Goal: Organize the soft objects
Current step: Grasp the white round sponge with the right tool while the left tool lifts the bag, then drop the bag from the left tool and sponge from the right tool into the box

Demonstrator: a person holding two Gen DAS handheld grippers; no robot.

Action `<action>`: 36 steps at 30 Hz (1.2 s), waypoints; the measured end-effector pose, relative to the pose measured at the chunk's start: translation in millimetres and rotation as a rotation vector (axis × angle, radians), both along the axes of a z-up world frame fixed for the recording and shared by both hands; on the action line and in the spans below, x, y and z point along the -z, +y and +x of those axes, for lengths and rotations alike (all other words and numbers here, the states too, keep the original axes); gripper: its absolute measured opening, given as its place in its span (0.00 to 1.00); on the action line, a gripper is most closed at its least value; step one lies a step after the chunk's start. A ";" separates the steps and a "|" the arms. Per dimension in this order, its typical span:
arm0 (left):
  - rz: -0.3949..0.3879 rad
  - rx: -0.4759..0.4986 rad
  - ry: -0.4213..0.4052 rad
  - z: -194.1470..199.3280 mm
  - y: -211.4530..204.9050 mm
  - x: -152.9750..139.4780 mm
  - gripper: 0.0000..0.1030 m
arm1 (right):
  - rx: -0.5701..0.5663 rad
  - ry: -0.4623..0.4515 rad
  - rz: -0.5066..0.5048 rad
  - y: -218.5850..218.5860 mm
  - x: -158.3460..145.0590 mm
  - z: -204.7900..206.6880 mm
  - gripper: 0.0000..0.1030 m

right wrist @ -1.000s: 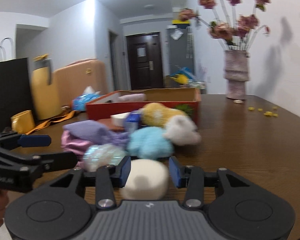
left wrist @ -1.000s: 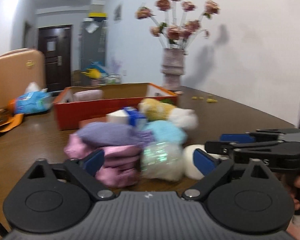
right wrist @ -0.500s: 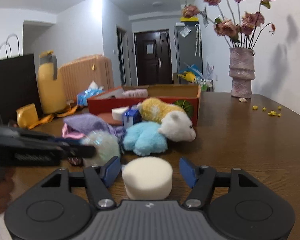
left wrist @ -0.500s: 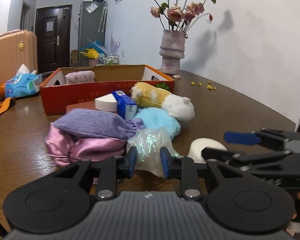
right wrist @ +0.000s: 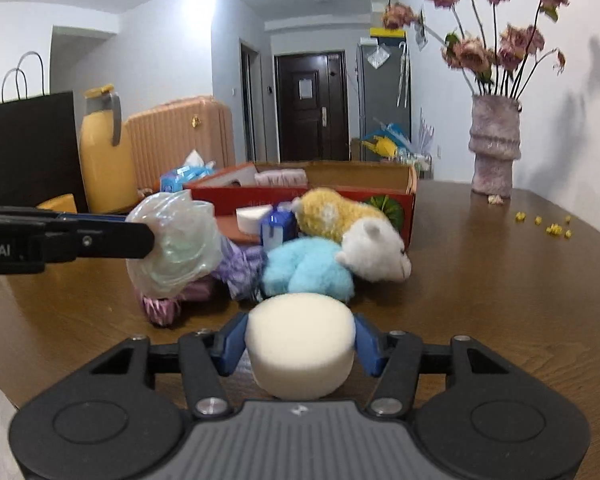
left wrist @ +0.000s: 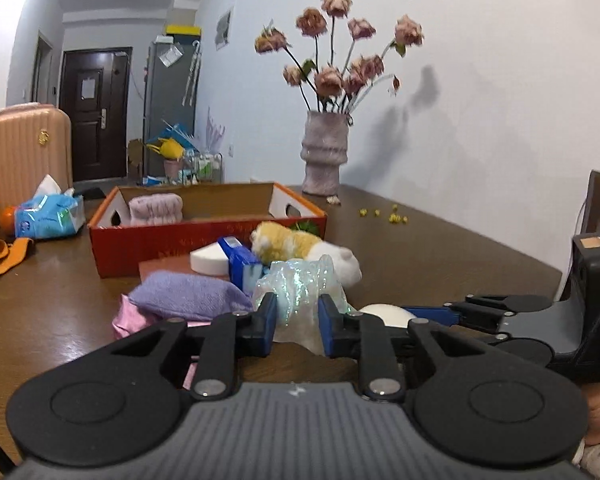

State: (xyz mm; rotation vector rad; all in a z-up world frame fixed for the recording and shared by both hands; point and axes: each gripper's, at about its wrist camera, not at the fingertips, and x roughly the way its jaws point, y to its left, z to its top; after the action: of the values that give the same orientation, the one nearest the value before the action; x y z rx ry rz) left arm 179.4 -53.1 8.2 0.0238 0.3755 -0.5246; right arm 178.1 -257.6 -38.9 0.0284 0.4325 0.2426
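My left gripper (left wrist: 298, 312) grips a crinkly iridescent plastic bundle (left wrist: 296, 284), jaws still closing; the bundle (right wrist: 176, 240) hangs above the pile in the right wrist view. My right gripper (right wrist: 300, 340) is closing on a round white sponge (right wrist: 300, 344), and both blue pads touch its sides. On the table lie a purple cloth (left wrist: 188, 296) on pink satin fabric (left wrist: 128, 320), a blue plush (right wrist: 308, 268) and a yellow-and-white plush (right wrist: 352, 224). Behind them stands a red box (left wrist: 204, 236) holding a rolled pink towel (left wrist: 156, 208).
A white wedge sponge (left wrist: 208, 260) and a blue tissue pack (left wrist: 240, 260) lie before the box. A vase of flowers (left wrist: 326, 156) stands at the back right beside yellow crumbs (left wrist: 392, 216). To the left are a yellow jug (right wrist: 100, 152), a black bag (right wrist: 28, 148) and a tissue packet (left wrist: 48, 216).
The left jaws went from wide open to shut on the plastic bundle and raised it off the pile. The right jaws widened, then narrowed onto the white sponge.
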 end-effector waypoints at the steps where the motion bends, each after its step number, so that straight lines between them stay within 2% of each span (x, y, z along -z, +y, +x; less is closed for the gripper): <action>1: -0.003 -0.010 -0.006 -1.2 2.5 -2.5 0.22 | 0.002 -0.010 0.004 -0.7 -3.2 -2.8 0.54; 5: -0.012 -0.042 -0.013 8.9 15.0 -13.9 0.22 | -0.010 -0.040 0.033 -4.7 -19.1 -2.8 0.54; 8: -0.028 -0.055 -0.029 38.3 26.8 -30.0 0.22 | -0.055 -0.066 0.044 -7.8 -38.0 15.7 0.54; 10: -0.009 -0.068 -0.040 69.4 29.7 -43.5 0.22 | -0.083 -0.074 0.049 -10.3 -52.8 41.1 0.54; 13: 0.032 -0.090 -0.064 128.8 31.1 -61.2 0.22 | -0.080 -0.071 0.040 -11.8 -77.3 99.6 0.54; 17: 0.133 -0.158 -0.002 229.2 27.4 -66.2 0.22 | -0.097 -0.007 -0.002 5.4 -95.7 193.9 0.54; 19: 0.145 -0.147 0.057 274.1 27.0 -60.3 0.22 | -0.108 0.074 0.037 15.7 -95.9 249.4 0.54; 21: 0.167 -0.170 0.107 315.7 26.5 -48.7 0.22 | -0.105 0.184 0.134 23.3 -88.0 305.1 0.54; 24: 0.213 -0.170 0.163 360.8 23.4 -27.2 0.26 | -0.061 0.285 0.168 41.4 -71.8 368.4 0.54; 27: 0.264 -0.196 0.188 381.0 24.2 -6.8 0.31 | -0.038 0.349 0.170 56.8 -54.4 401.2 0.56; 28: 0.278 -0.194 0.193 384.8 25.0 -2.7 0.37 | -0.024 0.366 0.166 60.6 -49.7 408.0 0.58; 30: 0.270 -0.174 0.183 384.0 30.7 4.0 0.43 | -0.024 0.386 0.175 65.1 -44.1 414.3 0.58; 33: 0.248 -0.158 0.212 381.9 36.8 7.0 0.47 | -0.035 0.385 0.198 64.9 -39.8 413.4 0.63; 36: 0.252 -0.171 0.207 373.2 40.3 0.3 0.51 | -0.020 0.360 0.192 61.2 -48.2 409.7 0.64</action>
State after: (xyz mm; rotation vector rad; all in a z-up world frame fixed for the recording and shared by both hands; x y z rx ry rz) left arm 552.6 -12.8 7.9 0.1800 0.6388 -0.3084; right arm 587.8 -196.4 9.3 0.2593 0.7665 0.2992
